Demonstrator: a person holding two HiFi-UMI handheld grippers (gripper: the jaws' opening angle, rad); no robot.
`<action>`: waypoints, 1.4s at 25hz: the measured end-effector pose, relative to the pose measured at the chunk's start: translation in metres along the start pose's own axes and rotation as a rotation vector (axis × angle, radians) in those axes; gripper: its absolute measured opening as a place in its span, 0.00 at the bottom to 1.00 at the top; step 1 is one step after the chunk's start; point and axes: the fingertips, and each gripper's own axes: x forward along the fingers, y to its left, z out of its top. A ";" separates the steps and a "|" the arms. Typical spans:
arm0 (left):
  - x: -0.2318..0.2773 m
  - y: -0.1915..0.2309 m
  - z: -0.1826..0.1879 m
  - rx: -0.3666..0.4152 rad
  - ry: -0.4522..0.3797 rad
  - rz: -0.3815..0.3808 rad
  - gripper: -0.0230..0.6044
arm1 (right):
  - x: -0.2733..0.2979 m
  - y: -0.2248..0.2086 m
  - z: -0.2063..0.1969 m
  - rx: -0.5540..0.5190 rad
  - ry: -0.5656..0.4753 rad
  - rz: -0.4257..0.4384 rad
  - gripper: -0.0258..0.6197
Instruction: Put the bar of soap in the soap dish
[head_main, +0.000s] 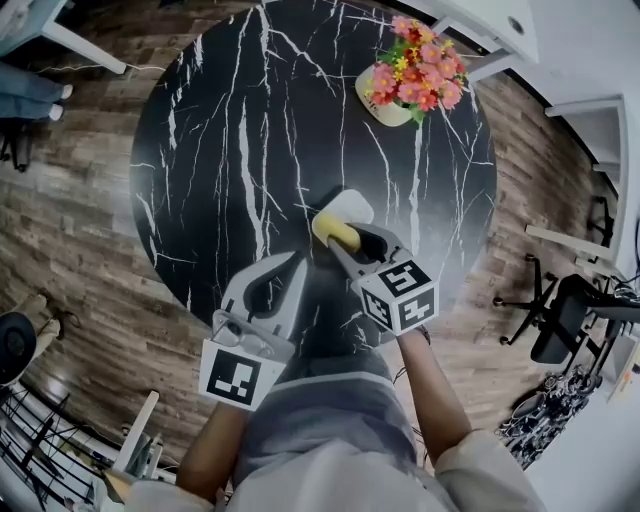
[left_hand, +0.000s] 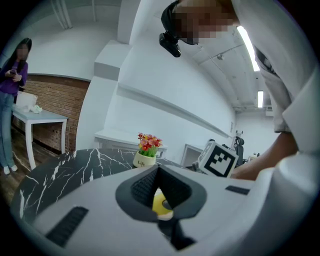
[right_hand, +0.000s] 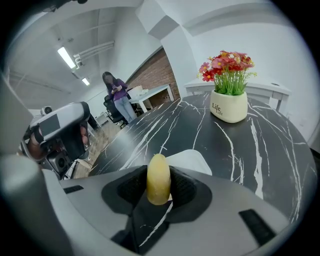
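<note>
1. Right gripper (right_hand: 159, 184) – jaws clenched on the bar of soap (right_hand: 158, 176). The yellow bar stands on end between the two dark pads, which meet it on both sides. Its lower end hangs free with bare table showing underneath.
2. Left gripper (left_hand: 158, 170) – jaws together at the tips with nothing between them. It hangs just left of the right gripper, over the near edge of the table (head_main: 220, 150), and takes no part in the grasp.
3. Location of the soap: in the air, in the right gripper's grasp, just on the near side of the white soap dish (head_main: 350, 206). From the head view, the bar overlaps the dish's near rim, but it does not look to be resting in it.
4. Location of the dish: on the round black marble table, between the centre and the near edge. It appears empty. The flower pot (head_main: 385, 108) stands well apart at the far right edge.
5. Step in hand, as judged: carrying the bar to the dish. Pickup looks complete and placement is not yet done.
6. Next move, as judged:
   - Bring the bar a little further over the hollow of the dish.
   - Lower it until it rests on the dish, preferably tipped flat rather than on end.
   - Release the jaws only then, and withdraw without nudging the dish.
</note>
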 end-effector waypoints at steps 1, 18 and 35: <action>0.000 0.000 0.000 -0.002 0.001 0.000 0.04 | 0.000 -0.001 0.000 -0.001 0.000 -0.004 0.24; 0.001 0.001 -0.004 -0.023 0.008 0.002 0.04 | -0.005 -0.027 0.008 -0.011 -0.019 -0.041 0.31; 0.000 0.005 -0.005 -0.032 0.003 0.011 0.04 | -0.012 -0.036 0.026 -0.026 -0.075 -0.069 0.31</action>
